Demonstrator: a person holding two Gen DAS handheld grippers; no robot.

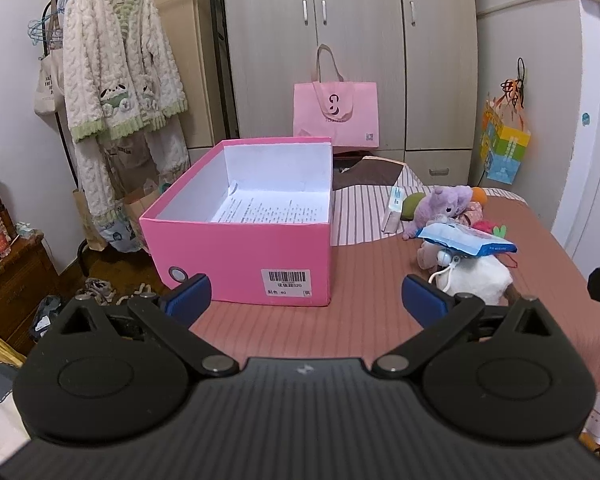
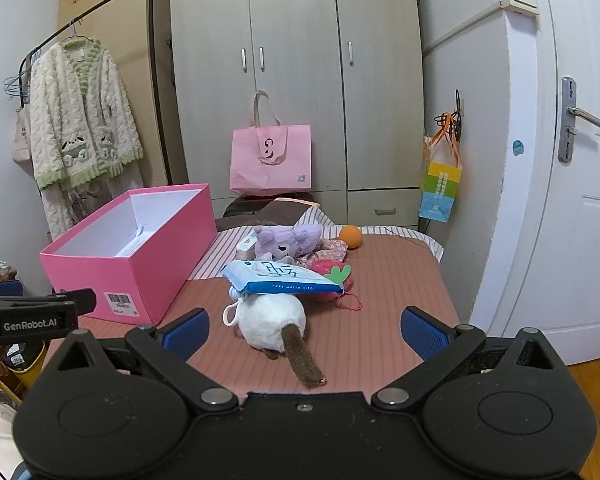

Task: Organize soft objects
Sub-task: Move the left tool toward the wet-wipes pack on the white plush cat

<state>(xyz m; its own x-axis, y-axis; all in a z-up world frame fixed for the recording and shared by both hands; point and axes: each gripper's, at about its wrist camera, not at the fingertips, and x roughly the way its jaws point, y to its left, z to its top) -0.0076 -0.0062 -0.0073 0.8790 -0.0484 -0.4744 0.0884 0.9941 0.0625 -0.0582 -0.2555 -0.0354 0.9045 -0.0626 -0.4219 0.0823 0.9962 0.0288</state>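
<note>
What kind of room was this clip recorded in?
Most likely a bedroom: a tall wardrobe, a fleece robe hanging on a clothes rack, and plush toys lying on a striped bed cover.

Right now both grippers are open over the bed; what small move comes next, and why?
Probably ease the right gripper forward and down onto the white plush. It lies nearest, centred between the open fingers, while the pink box stands open at the left. The wipes pack rests on the plush and may slide off.
</note>
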